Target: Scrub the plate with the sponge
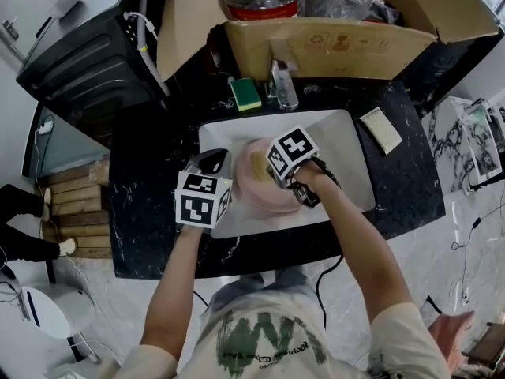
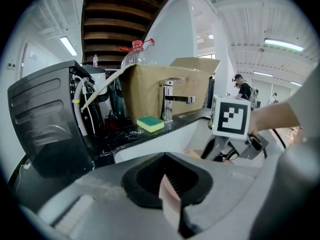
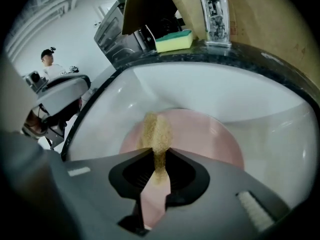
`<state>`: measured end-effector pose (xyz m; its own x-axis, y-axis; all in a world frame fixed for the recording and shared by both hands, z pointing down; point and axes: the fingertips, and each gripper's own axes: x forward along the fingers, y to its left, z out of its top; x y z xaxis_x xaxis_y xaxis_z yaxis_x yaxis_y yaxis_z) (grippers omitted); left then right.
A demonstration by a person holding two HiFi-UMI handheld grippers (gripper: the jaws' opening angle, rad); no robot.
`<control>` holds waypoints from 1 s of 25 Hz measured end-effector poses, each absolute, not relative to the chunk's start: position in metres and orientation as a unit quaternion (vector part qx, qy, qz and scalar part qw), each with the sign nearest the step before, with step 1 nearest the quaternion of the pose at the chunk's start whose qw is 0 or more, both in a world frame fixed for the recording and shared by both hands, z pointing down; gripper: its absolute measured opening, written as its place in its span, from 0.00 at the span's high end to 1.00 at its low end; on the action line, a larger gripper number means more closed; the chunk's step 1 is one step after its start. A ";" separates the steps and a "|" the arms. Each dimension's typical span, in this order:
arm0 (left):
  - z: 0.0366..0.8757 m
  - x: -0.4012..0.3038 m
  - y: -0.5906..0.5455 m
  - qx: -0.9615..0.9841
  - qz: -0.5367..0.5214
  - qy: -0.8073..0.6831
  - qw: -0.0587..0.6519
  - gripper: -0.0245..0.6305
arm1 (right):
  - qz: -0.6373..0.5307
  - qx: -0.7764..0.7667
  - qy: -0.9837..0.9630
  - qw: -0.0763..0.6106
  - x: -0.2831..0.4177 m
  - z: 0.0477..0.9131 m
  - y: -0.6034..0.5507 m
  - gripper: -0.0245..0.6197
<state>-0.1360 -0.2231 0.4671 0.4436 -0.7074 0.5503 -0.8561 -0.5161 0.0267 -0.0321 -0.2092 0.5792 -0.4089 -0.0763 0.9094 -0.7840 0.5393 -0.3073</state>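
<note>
Gloss against grit at the sink

We see a round pink plate (image 3: 200,139), smooth and shiny; a thin tan scrubbing sponge (image 3: 156,129), coarse and grainy; a white sink basin (image 1: 347,152), glazed and glossy; a black speckled stone bench (image 1: 150,172), polished; a brown cardboard box (image 1: 331,50), matt; and a chrome tap (image 2: 169,100) of bright metal.

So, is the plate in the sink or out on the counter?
In the sink: the pink plate is inside the white sink walls, its rim clamped by the left gripper.
</note>
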 end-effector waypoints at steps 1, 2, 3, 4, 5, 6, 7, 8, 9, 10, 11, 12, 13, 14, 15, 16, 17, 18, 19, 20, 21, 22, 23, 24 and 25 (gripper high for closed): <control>0.467 -0.136 -0.223 0.836 0.244 -0.468 0.152 0.96 | 0.389 0.285 -0.747 0.457 -0.037 0.581 -0.208 0.86; 0.467 -0.137 -0.222 0.836 0.244 -0.467 0.152 0.96 | 0.395 0.282 -0.748 0.452 -0.042 0.582 -0.206 0.86; 0.467 -0.137 -0.222 0.836 0.244 -0.467 0.152 0.96 | 0.402 0.280 -0.749 0.447 -0.046 0.583 -0.204 0.86; 0.467 -0.138 -0.222 0.836 0.244 -0.467 0.152 0.96 | 0.409 0.277 -0.749 0.442 -0.050 0.584 -0.202 0.86; 0.467 -0.138 -0.221 0.836 0.244 -0.467 0.152 0.96 | 0.415 0.275 -0.748 0.439 -0.054 0.586 -0.200 0.86; 0.467 -0.139 -0.221 0.836 0.244 -0.467 0.152 0.96 | 0.420 0.274 -0.747 0.436 -0.057 0.588 -0.199 0.86; 0.467 -0.140 -0.220 0.836 0.244 -0.467 0.152 0.96 | 0.425 0.273 -0.746 0.434 -0.060 0.590 -0.198 0.86; 0.467 -0.141 -0.220 0.836 0.245 -0.467 0.152 0.96 | 0.430 0.271 -0.745 0.432 -0.062 0.591 -0.197 0.86; 0.467 -0.141 -0.221 0.836 0.245 -0.467 0.152 0.96 | 0.434 0.270 -0.744 0.431 -0.065 0.593 -0.196 0.86; 0.466 -0.142 -0.221 0.836 0.244 -0.467 0.152 0.96 | 0.437 0.269 -0.742 0.430 -0.067 0.595 -0.195 0.86; 0.466 -0.142 -0.221 0.836 0.244 -0.467 0.151 0.96 | 0.439 0.269 -0.741 0.432 -0.068 0.597 -0.194 0.86; 0.466 -0.143 -0.221 0.836 0.244 -0.468 0.152 0.96 | 0.440 0.269 -0.738 0.435 -0.069 0.600 -0.193 0.86; 0.467 -0.144 -0.221 0.836 0.244 -0.467 0.152 0.96 | 0.438 0.271 -0.736 0.438 -0.069 0.603 -0.192 0.86; 0.468 -0.144 -0.220 0.836 0.244 -0.467 0.153 0.96 | 0.436 0.273 -0.735 0.442 -0.069 0.605 -0.191 0.86; 0.468 -0.145 -0.220 0.836 0.245 -0.467 0.154 0.96 | 0.434 0.276 -0.733 0.445 -0.069 0.607 -0.191 0.86; 0.469 -0.146 -0.220 0.835 0.245 -0.467 0.154 0.96 | 0.432 0.278 -0.732 0.447 -0.069 0.608 -0.192 0.86; 0.469 -0.146 -0.220 0.835 0.245 -0.468 0.155 0.96 | 0.431 0.279 -0.732 0.448 -0.069 0.609 -0.192 0.86; 0.469 -0.147 -0.220 0.835 0.244 -0.468 0.155 0.96 | 0.431 0.280 -0.731 0.449 -0.069 0.610 -0.192 0.86; 0.469 -0.147 -0.221 0.835 0.244 -0.468 0.155 0.96 | 0.430 0.281 -0.730 0.450 -0.070 0.610 -0.192 0.86; 0.469 -0.148 -0.221 0.835 0.243 -0.468 0.155 0.96 | 0.430 0.281 -0.730 0.452 -0.070 0.611 -0.192 0.86; 0.469 -0.148 -0.221 0.836 0.243 -0.468 0.155 0.96 | 0.429 0.282 -0.729 0.454 -0.070 0.612 -0.192 0.86; 0.469 -0.148 -0.220 0.836 0.243 -0.468 0.155 0.96 | 0.428 0.282 -0.728 0.455 -0.070 0.613 -0.191 0.86; 0.469 -0.148 -0.221 0.836 0.243 -0.468 0.155 0.96 | 0.427 0.281 -0.728 0.456 -0.070 0.613 -0.191 0.86; 0.469 -0.148 -0.221 0.836 0.243 -0.468 0.155 0.96 | 0.427 0.281 -0.728 0.457 -0.070 0.613 -0.191 0.86; 0.469 -0.148 -0.221 0.836 0.242 -0.468 0.155 0.96 | 0.426 0.279 -0.729 0.457 -0.070 0.612 -0.190 0.86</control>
<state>-0.1484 -0.2205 0.4685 0.4447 -0.7070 0.5499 -0.8569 -0.5145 0.0316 -0.0701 -0.1903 0.6121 -0.4257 -0.0175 0.9047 -0.7972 0.4803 -0.3658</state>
